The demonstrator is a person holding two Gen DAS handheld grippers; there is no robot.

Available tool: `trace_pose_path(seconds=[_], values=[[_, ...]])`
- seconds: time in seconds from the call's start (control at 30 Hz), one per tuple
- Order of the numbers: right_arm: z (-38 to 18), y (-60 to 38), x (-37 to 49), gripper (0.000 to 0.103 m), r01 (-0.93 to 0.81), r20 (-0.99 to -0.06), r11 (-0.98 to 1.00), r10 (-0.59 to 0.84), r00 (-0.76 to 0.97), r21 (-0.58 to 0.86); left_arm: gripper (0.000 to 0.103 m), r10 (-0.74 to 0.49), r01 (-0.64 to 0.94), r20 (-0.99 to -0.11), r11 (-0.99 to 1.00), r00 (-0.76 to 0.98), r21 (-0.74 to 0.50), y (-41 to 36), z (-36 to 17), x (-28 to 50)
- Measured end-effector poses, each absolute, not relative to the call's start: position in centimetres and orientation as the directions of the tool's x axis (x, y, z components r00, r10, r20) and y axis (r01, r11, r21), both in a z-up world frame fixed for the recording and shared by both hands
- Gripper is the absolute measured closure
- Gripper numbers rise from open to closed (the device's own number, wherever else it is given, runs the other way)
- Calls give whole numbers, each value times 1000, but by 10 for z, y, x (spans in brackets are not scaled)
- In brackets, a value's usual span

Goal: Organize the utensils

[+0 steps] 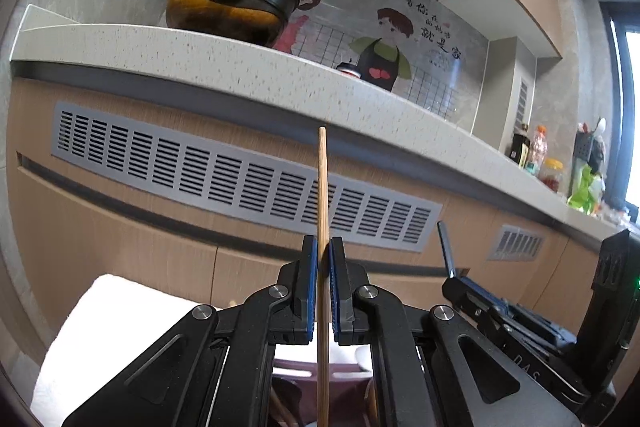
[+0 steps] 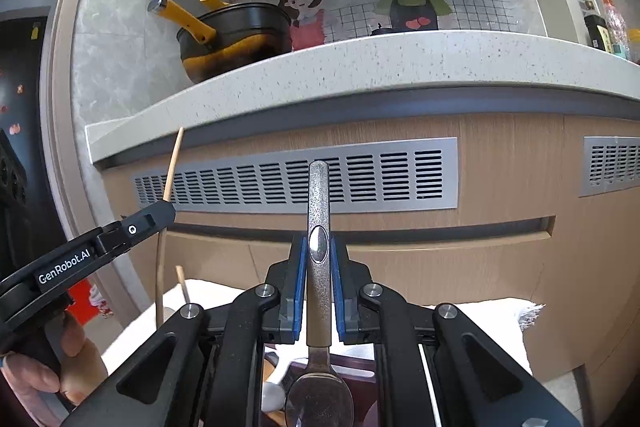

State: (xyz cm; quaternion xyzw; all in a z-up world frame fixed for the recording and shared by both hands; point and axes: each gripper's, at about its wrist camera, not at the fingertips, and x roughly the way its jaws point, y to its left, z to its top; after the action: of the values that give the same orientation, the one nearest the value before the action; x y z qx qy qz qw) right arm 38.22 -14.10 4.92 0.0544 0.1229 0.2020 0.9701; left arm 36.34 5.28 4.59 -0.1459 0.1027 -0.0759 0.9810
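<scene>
While the left gripper (image 1: 324, 259) clamps an upright wooden chopstick (image 1: 322, 187), the right gripper (image 2: 319, 259) pinches a metal spoon (image 2: 318, 227), bowl downward, before the cabinet vent (image 2: 296, 179).

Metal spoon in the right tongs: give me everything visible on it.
The metal spoon looks like steel: a flat, speckled matte handle with a polished oval inset partway along it, and a shiny bowl. It stands roughly upright, handle end up and bowl down near the bottom of the right wrist view. The right tongs are shut on the handle, blue pads pressing both sides. Nothing else visibly touches it.
</scene>
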Motion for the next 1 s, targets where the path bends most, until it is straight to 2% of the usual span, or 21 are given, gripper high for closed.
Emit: trace_pose_path(seconds=[0.07,0.1,0.13,0.17,0.2,0.43,0.47,0.5,0.53,0.57,0.67,0.8,0.87,1.0], values=[[40,-139,383,90,-388,-231,908,416,880,157,94,-185,119,-198,945,963,-304,52,36,363],[36,-139,383,88,-389,-243,906,420,875,164,89,-187,116,-213,945,959,-307,52,31,362],[31,-139,381,80,-399,-259,901,432,864,171,84,-193,117,-227,944,954,-310,51,27,360],[28,-139,378,73,-404,-272,899,437,857,172,73,-195,115,-245,945,950,-307,51,22,357],[27,-140,377,70,-400,-280,900,434,857,171,65,-188,106,-259,948,947,-300,50,19,354],[20,-154,347,69,-366,-365,911,411,835,190,64,-183,67,-369,950,911,-305,56,12,323],[20,-156,339,67,-357,-379,914,404,833,191,63,-181,59,-388,950,904,-307,56,12,315],[20,-158,331,66,-345,-389,919,394,833,191,57,-181,53,-408,951,895,-304,57,13,308],[21,-160,320,60,-333,-401,922,385,831,195,53,-179,50,-426,954,887,-297,57,13,299],[22,-163,310,52,-328,-409,923,384,828,202,44,-173,45,-447,958,877,-283,55,14,290],[27,-168,278,33,-309,-418,929,367,831,202,40,-155,51,-492,975,856,-218,47,16,258],[31,-169,232,18,-288,-441,946,324,837,147,27,-119,56,-534,990,837,-133,37,13,216],[32,-170,210,5,-267,-464,954,299,834,135,24,-105,57,-549,993,829,-104,33,11,194],[30,-176,174,1,-231,-466,965,262,845,123,12,-79,43,-558,996,826,-77,26,10,159]])
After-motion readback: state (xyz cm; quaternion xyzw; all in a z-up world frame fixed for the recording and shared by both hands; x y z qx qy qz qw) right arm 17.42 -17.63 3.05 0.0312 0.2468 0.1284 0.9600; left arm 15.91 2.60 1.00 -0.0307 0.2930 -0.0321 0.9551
